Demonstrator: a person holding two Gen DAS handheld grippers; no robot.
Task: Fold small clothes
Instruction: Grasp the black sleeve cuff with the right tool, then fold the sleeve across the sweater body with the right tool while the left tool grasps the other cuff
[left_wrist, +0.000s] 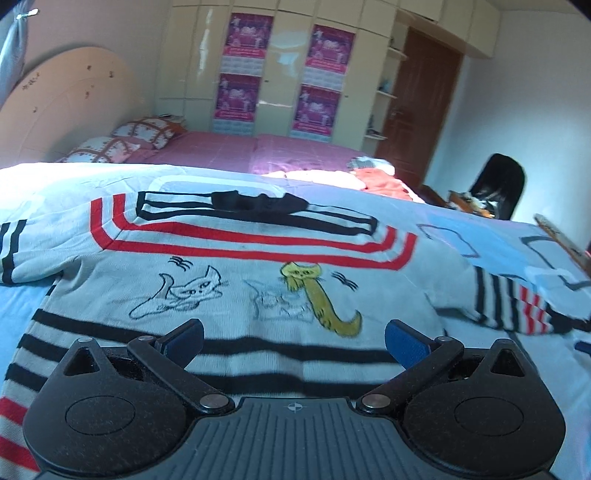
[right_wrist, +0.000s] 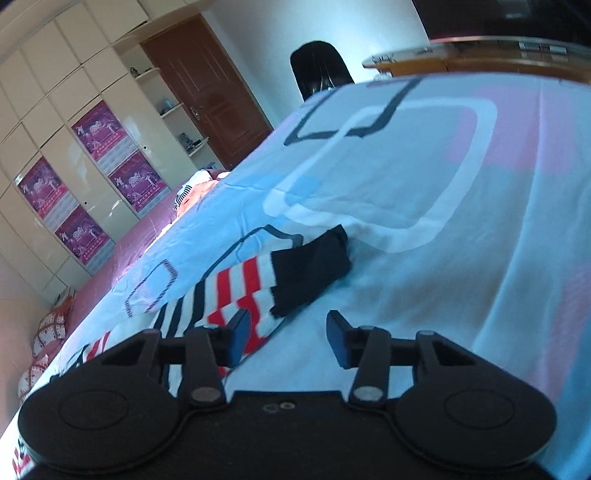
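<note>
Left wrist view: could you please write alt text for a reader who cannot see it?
A small grey sweater with red and black stripes and cat drawings lies flat on a light blue bedsheet. The left gripper hangs low over its striped hem, jaws open and empty. Behind are a pink bed, cream wardrobes and a brown door.

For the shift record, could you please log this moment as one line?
stage: pre-grasp | sweater: flat on bedsheet | left gripper: open over hem | right gripper: open by sleeve cuff
</note>
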